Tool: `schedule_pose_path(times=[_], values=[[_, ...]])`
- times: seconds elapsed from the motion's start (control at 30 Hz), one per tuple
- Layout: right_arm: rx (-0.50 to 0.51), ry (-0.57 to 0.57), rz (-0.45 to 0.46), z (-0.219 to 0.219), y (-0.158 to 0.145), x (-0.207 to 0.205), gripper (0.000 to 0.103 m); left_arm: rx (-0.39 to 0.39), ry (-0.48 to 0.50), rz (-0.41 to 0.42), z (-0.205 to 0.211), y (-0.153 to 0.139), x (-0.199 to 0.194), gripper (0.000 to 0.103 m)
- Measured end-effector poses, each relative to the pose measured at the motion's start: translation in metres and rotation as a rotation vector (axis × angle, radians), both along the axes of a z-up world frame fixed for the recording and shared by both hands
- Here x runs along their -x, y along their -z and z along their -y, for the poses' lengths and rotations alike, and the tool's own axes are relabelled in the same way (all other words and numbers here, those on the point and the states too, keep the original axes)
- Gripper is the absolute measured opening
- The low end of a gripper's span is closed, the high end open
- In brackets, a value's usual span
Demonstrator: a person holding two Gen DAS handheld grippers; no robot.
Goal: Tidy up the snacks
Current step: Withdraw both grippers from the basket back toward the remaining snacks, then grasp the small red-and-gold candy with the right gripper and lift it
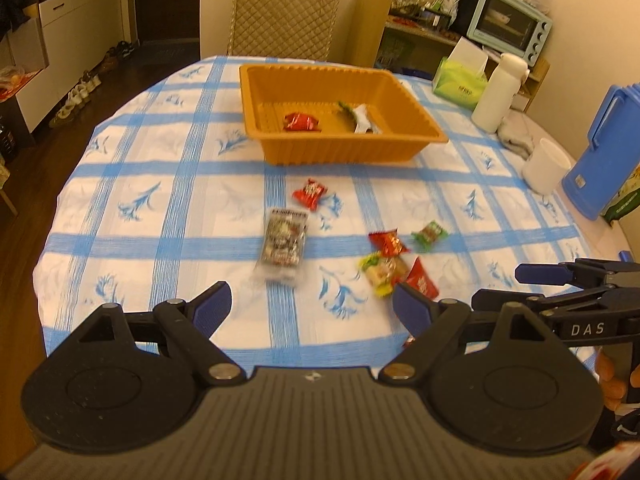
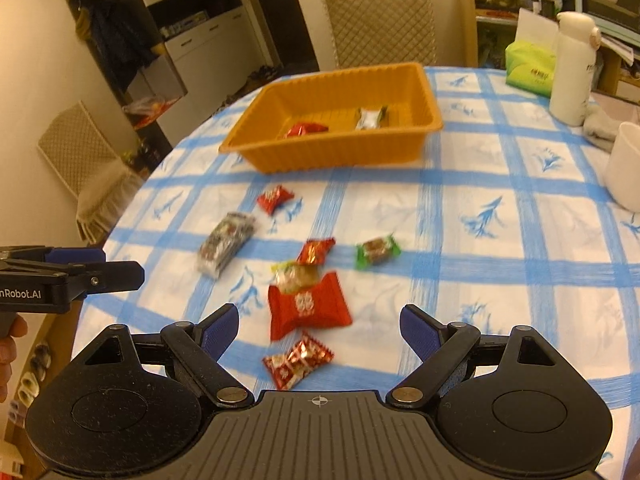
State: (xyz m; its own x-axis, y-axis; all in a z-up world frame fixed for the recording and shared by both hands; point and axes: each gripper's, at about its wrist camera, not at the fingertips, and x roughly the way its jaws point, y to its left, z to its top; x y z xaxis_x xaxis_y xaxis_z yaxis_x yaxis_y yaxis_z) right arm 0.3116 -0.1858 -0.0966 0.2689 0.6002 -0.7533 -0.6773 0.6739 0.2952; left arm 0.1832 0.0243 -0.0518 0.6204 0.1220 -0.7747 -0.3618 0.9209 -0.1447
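An orange tray [image 1: 340,148] [image 2: 340,152] stands mid-table, holding a red snack [image 1: 301,122] and a white-wrapped snack [image 1: 366,119]. Loose snacks lie nearer me: a silver packet [image 1: 282,240] [image 2: 226,242], a small red one [image 1: 310,193] [image 2: 274,199], a green one [image 1: 429,235] [image 2: 376,251], a yellow-green one [image 1: 382,272] [image 2: 296,276], a big red candy [image 2: 306,310] and a red-silver one [image 2: 298,360]. My left gripper [image 1: 312,304] is open and empty above the table's near edge. My right gripper [image 2: 320,328] is open, with the big red candy between its fingers.
A white thermos [image 1: 500,92], green tissue pack [image 1: 460,82], white cup [image 1: 546,166], grey cloth [image 1: 516,134] and blue container [image 1: 604,152] stand at the table's right. A quilted chair [image 1: 286,10] is behind the table. The tablecloth [image 1: 160,160] is blue-checked.
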Motion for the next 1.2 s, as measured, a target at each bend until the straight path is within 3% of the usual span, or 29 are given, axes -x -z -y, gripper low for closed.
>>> schedule_pose_path(times=[0.33,0.47,0.77,1.0,1.2], values=[[0.041,-0.060,-0.044,-0.015,0.026,0.017,0.086,0.004,0.001,-0.051,0.003,0.018,0.007,0.086],[0.053,-0.067,-0.085,-0.020,0.035,0.019,0.073,0.009,0.001,-0.062,0.001,0.023,0.008,0.086],[0.056,-0.018,-0.154,-0.027,0.048,0.016,0.057,0.012,-0.005,-0.074,-0.005,0.028,0.009,0.086],[0.092,0.028,-0.142,-0.034,0.055,0.013,0.044,0.009,0.004,-0.078,-0.009,0.031,0.007,0.085],[0.139,0.007,-0.070,-0.042,0.056,0.020,0.034,0.011,0.021,-0.082,-0.010,0.033,0.003,0.083]])
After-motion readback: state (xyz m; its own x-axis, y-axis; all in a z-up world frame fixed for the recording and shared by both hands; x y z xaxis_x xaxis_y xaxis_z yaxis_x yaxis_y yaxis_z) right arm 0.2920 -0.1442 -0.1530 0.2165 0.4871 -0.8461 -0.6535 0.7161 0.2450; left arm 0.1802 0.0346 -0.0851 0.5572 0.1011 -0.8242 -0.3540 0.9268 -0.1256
